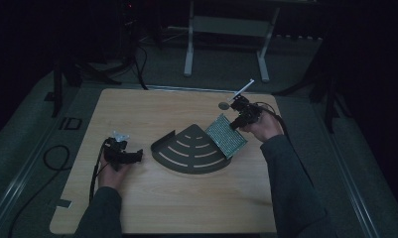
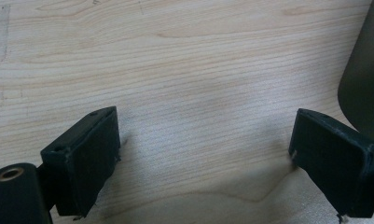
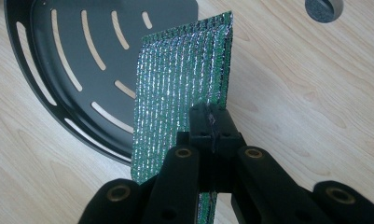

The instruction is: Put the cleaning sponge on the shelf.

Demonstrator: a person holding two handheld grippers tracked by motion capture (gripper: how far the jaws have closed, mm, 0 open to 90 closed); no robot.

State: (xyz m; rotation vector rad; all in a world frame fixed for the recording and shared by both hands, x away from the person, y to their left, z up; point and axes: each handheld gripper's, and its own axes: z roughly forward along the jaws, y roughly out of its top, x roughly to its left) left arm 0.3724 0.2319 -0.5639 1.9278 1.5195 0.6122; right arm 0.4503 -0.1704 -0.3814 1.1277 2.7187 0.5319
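Lower left of the high view, the left gripper [image 1: 137, 157] rests on the wooden table [image 1: 186, 198], jaws apart. At centre lies a slotted black tray [image 1: 186, 153]. Upper right, the right gripper [image 1: 234, 126] clamps a glittering green scouring pad [image 1: 226, 135] at the tray's edge; beyond lies a grey disc [image 1: 223, 105].

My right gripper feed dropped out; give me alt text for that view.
The right gripper is shut on the edge of a silvery-green scouring pad, held upright above the wooden table. Behind it lies a dark slotted corner tray.
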